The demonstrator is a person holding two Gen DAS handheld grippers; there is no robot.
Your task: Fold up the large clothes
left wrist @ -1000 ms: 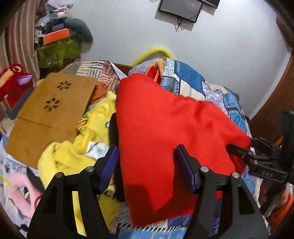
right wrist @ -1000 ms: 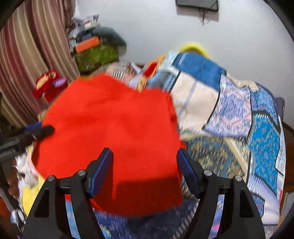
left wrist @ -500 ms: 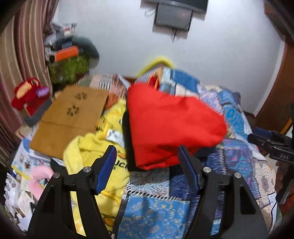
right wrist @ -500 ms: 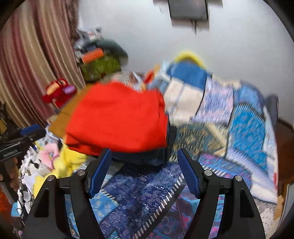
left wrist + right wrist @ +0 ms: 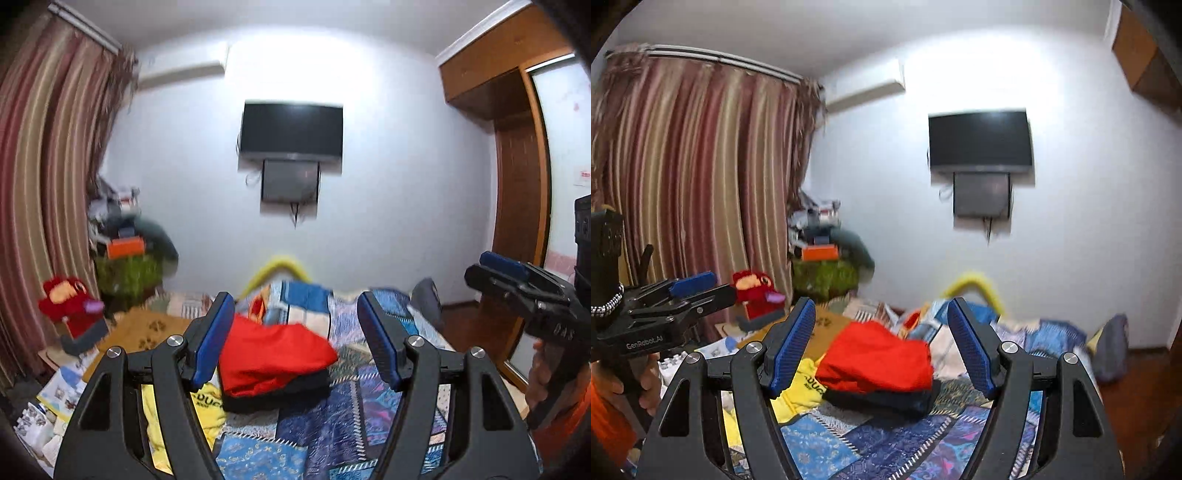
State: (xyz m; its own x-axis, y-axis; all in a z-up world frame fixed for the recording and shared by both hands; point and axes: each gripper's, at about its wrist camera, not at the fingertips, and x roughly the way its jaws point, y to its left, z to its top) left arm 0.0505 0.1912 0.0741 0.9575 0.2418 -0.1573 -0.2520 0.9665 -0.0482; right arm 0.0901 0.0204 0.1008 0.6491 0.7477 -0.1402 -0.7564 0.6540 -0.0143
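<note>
Red garment [image 5: 273,354] lies folded on a dark garment [image 5: 284,395] on the bed's patchwork quilt [image 5: 332,435] — beyond both grippers, touching neither. Left gripper [image 5: 295,339] and right gripper [image 5: 882,343] stand released, nothing between their pads. Yellow clothes [image 5: 207,402] lie just left; a wall TV [image 5: 291,129] hangs far behind.

black frames on both grippers, blue ribbed pads [image 5: 218,339], silver screws [image 5: 1009,347]. white lettering on one side. orange sleeve [image 5: 605,417] showing.
</note>
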